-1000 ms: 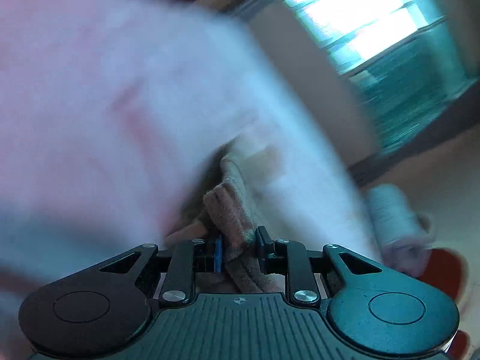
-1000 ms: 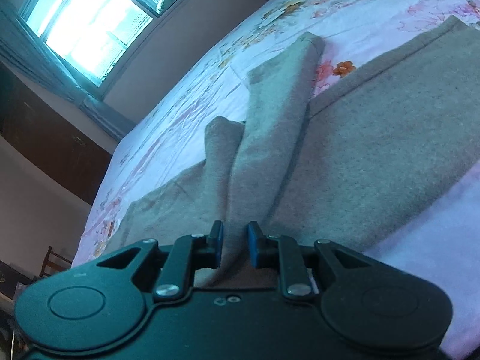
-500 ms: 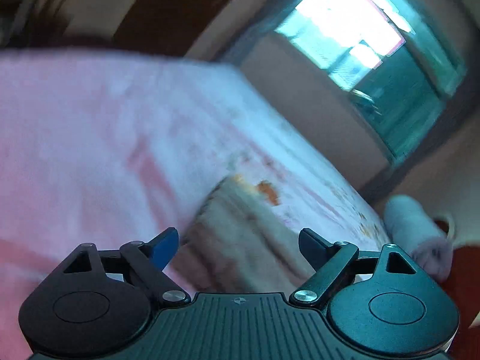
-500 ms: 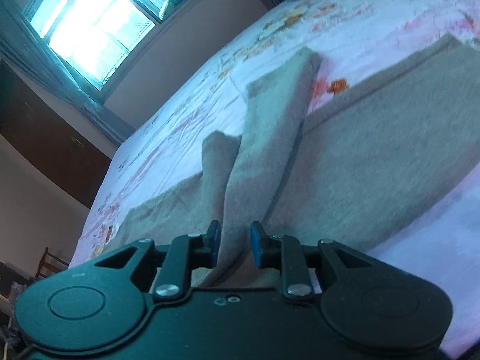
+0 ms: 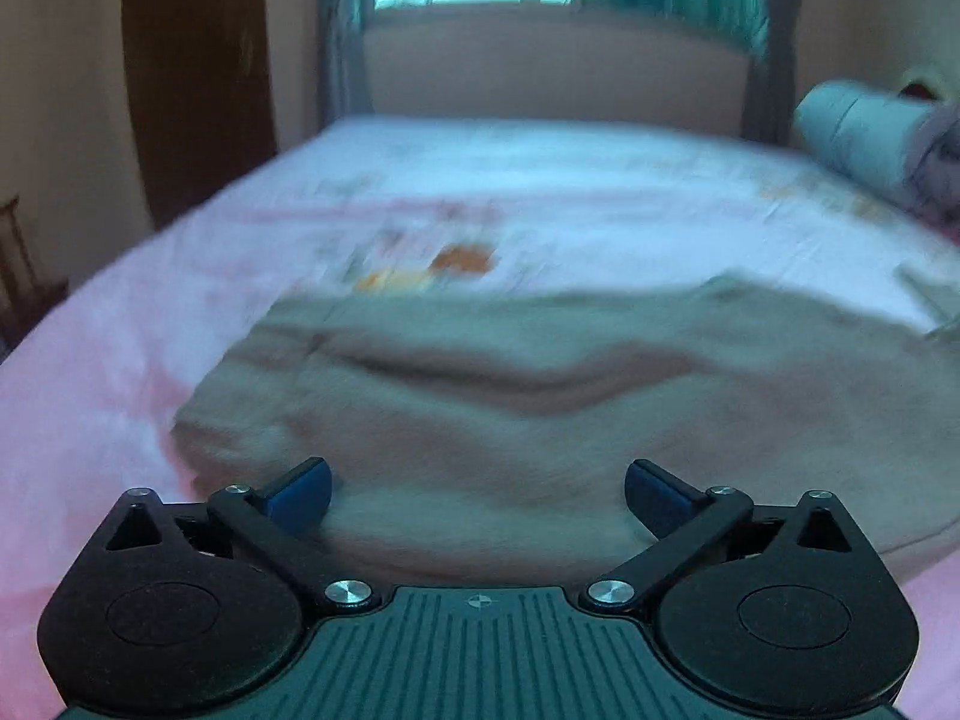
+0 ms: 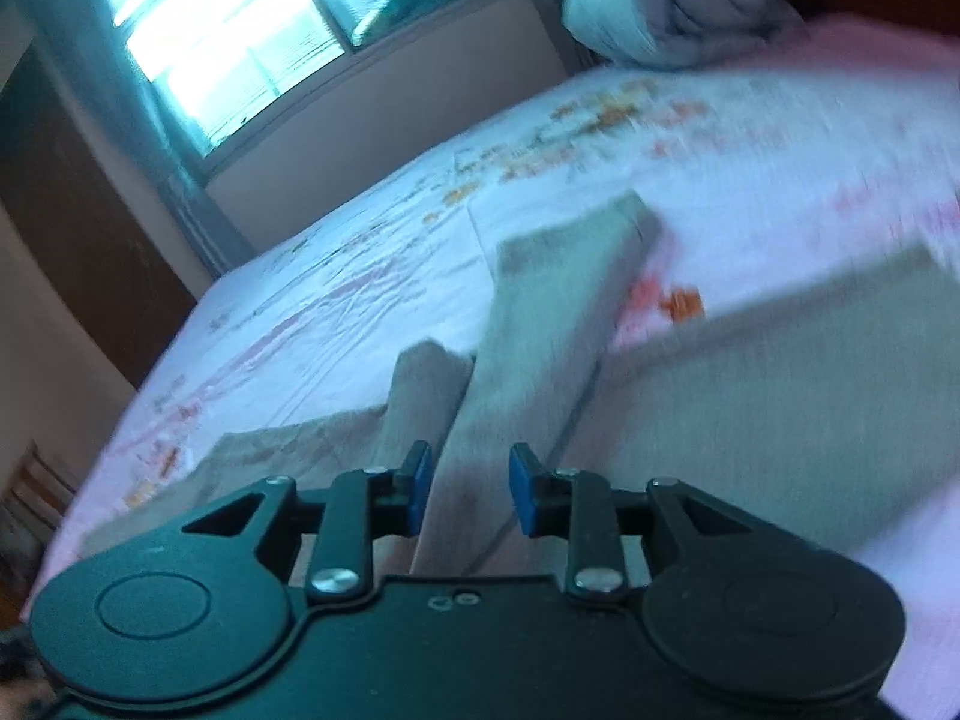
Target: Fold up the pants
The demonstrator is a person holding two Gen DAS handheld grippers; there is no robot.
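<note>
Left wrist view showed one wide bed in a pink floral sheet (image 5: 540, 180), used as the folding surface. On it lay one pair of beige knit pants (image 5: 540, 408), partly folded, one leg doubled over the body. One rolled pale blanket (image 6: 660, 6) sat at the far corner. Two tongs: the left gripper (image 5: 477, 495) gaped fully, empty; the right gripper (image 6: 469, 489) was opening, fabric between unpressed pads.

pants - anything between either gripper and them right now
Nothing visible does. The left gripper, jaws opening wide, hangs just above the pants with no cloth pinched. The right gripper is opening too, a fold of the pants running between its pads without being pressed.
</note>
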